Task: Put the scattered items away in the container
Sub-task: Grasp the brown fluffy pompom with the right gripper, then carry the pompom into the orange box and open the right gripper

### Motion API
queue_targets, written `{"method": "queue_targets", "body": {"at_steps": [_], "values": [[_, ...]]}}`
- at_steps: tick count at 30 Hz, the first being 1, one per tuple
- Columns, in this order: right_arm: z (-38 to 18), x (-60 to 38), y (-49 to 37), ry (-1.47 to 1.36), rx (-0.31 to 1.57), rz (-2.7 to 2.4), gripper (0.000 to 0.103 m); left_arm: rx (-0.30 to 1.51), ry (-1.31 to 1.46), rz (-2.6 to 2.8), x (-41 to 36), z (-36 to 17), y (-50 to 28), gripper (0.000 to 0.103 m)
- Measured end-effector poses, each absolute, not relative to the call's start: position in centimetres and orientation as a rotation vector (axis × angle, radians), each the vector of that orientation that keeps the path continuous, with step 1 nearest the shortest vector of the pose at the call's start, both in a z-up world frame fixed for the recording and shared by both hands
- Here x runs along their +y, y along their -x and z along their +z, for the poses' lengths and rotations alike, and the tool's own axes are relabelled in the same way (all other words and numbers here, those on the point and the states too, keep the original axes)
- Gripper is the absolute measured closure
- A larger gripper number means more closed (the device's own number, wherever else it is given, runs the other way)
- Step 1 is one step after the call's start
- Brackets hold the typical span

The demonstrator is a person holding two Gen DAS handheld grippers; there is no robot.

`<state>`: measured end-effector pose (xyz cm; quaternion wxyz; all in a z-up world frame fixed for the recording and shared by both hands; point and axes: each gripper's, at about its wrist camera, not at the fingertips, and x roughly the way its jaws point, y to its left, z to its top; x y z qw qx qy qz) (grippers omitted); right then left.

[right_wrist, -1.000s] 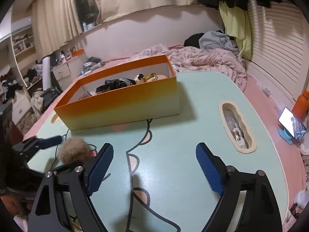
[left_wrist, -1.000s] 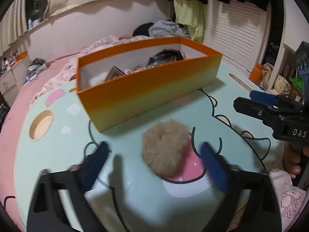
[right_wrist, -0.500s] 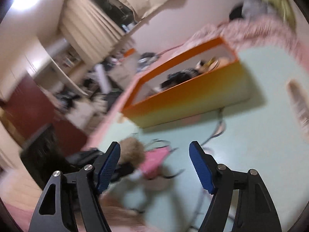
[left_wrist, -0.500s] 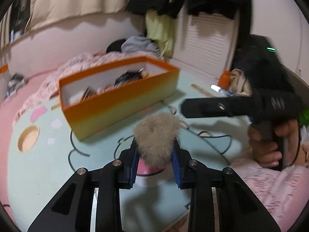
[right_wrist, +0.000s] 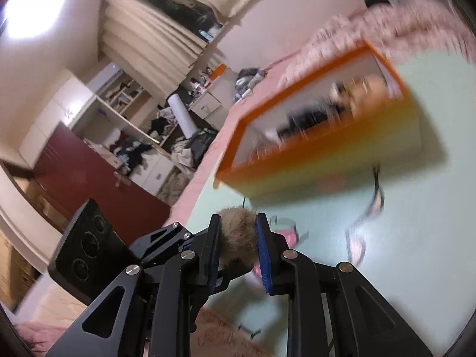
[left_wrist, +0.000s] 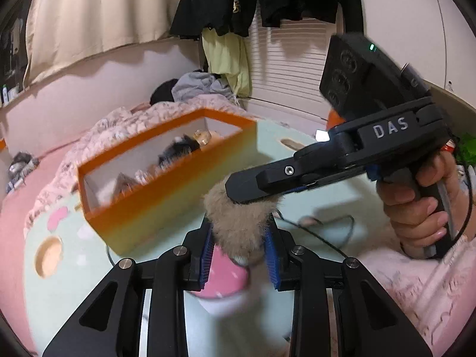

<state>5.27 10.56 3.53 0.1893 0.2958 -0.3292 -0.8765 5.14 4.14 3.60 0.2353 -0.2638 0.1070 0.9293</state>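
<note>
Fur pompom (left_wrist: 239, 220): a second ago loose on the surface with my left tongs (left_wrist: 239, 255) spread around it; now both left and right tongs (right_wrist: 238, 245) clench it, lifted just short of the orange box (left_wrist: 166, 178). Drop-in looks next. Mint cartoon-print surface (left_wrist: 59, 291) below; pink bed (left_wrist: 125, 122), curtains and hanging clothes behind.

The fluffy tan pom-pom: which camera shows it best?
The left wrist view: the pom-pom sits large and central, pinched in the left gripper. In the right wrist view, it is smaller, squeezed between the right gripper's fingers, which hide its sides.
</note>
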Motion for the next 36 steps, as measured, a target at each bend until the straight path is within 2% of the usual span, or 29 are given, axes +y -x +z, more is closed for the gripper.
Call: {"method": "queue_targets", "body": {"at_steps": [5,8,13,19,20,21,22,23,24,26,36], "values": [[9.7,9.9,-2.8,-0.730,-0.660,-2.655,0.082,0.426,0.642,2.636,3.2,7.2,-1.4,0.072],[11.9,10.1,-0.6,-0.693,-0.590,-2.713,0.082,0.416,0.629,2.664,2.1,9.3,1.5,0.072],[12.1,12.0,3.0,-0.668,-0.632,-2.762,0.082,0.354,0.715,2.686,0.5,10.2,6.1,0.072],[9.2,14.6,5.3,-0.718,-0.768,-2.808,0.082,0.281,0.893,2.699,-0.2,7.0,9.7,0.072],[8.4,14.8,5.5,-0.741,-0.782,-2.833,0.078,0.261,0.915,2.700,-0.3,6.5,9.9,0.071],[7.9,14.9,5.3,-0.760,-0.782,-2.854,0.071,0.246,0.941,2.706,-0.5,5.9,10.0,0.066],[7.5,15.0,5.5,-0.787,-0.777,-2.888,0.050,0.236,0.980,2.720,-0.7,5.4,10.1,0.060],[7.2,15.1,5.3,-0.793,-0.777,-2.926,0.034,0.233,1.009,2.740,-0.9,5.0,10.3,0.045],[7.0,15.3,5.0,-0.781,-0.778,-2.948,0.031,0.235,1.018,2.772,-1.0,4.9,10.3,0.030],[7.2,15.5,4.5,-0.749,-0.762,-3.006,0.028,0.241,0.980,2.832,-1.4,4.9,9.7,0.027],[7.9,15.1,3.6,-0.721,-0.702,-3.042,0.028,0.136,0.945,2.836,-2.9,6.0,8.9,0.027]]}}
